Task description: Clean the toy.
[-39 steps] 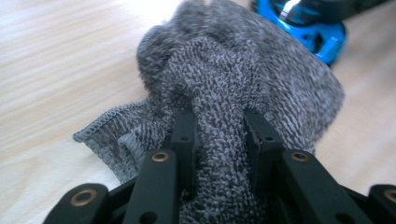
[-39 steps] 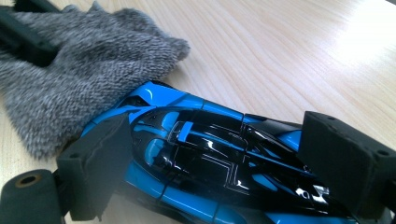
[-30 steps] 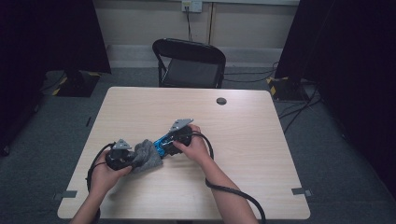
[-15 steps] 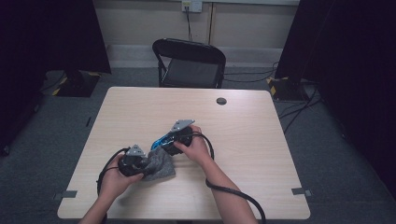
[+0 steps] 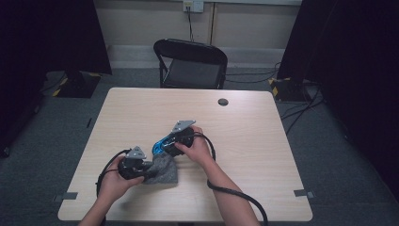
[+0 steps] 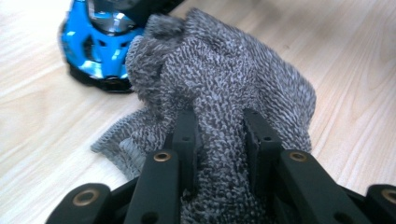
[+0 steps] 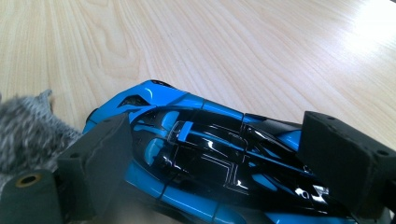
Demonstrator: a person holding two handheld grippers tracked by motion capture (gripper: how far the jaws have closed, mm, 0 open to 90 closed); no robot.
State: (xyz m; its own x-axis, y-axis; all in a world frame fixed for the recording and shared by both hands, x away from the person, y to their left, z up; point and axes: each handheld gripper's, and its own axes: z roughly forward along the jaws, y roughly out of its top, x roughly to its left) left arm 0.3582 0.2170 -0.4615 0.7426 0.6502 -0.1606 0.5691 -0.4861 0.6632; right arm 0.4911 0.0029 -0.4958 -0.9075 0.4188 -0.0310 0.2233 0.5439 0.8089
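1. L gripper (image 6: pixel 219 135): jaws clamped on bunched grey cloth (image 6: pixel 233 79), resting on table (image 5: pixel 263 141).
2. R gripper (image 7: pixel 219 163): jaws pressed on sides of blue toy car (image 7: pixel 201 154), cloth touching its end.

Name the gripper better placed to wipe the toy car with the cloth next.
Left. The left gripper is already clamped on the grey cloth, which lies against the blue toy car; the right gripper holds the car.

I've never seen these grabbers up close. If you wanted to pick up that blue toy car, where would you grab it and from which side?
Probably across its middle, one jaw on each long flank, coming from above along its length. The blue toy car is long, narrow and low, so its flanks suit the pads best. The right gripper holds it that way on the table.
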